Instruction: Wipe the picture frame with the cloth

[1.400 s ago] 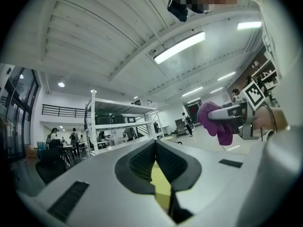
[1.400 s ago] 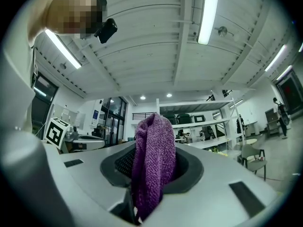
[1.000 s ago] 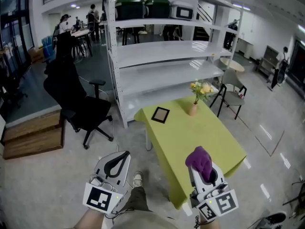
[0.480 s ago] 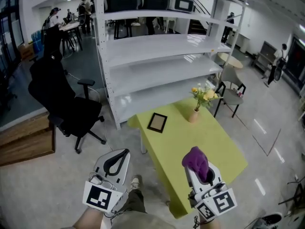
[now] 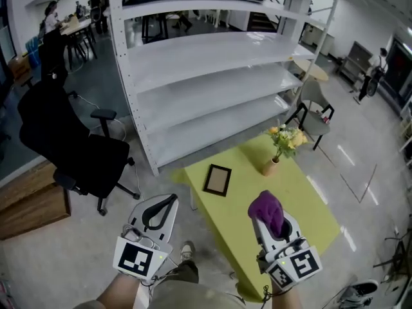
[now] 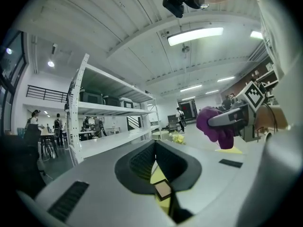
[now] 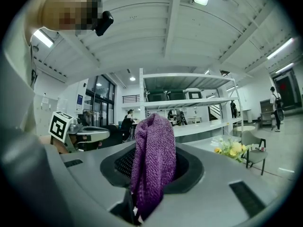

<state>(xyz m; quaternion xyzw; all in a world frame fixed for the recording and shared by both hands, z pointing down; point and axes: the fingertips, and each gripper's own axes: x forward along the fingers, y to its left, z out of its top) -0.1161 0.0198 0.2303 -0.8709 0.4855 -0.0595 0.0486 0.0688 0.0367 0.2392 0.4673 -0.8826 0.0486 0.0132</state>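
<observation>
From the head view, the right hand-held gripper [image 5: 278,232] is clamped on the purple cloth [image 5: 266,210], which bunches up above its tips. It hangs over the near part of the green counter [image 5: 309,201], while the picture frame [image 5: 217,179] lies flat near the far-left corner, well apart from it. The frame sits close to two edges, so a hard sideways wipe could likely push it off. The vase of flowers [image 5: 273,165] stands near the frame's right, and a wide sweep that way might tip it. The middle of the counter is bare and gives room to approach. The white shelf unit [image 5: 206,63] rises just beyond the far edge, and the black office chair [image 5: 71,147] stands off to the left, clear of both arms. In the left gripper view, the left hand-held gripper [image 6: 156,148] has its jaws drawn narrow with nothing between them. The frame [image 6: 163,189] shows small through the slit below them, and nothing is bracing it, so it may slide under the cloth. In the right gripper view, the cloth [image 7: 154,160] is pinched low and stands as a loose fold. A light pinch could let it drag free on the glass, and the hard tips might then meet the frame instead.
</observation>
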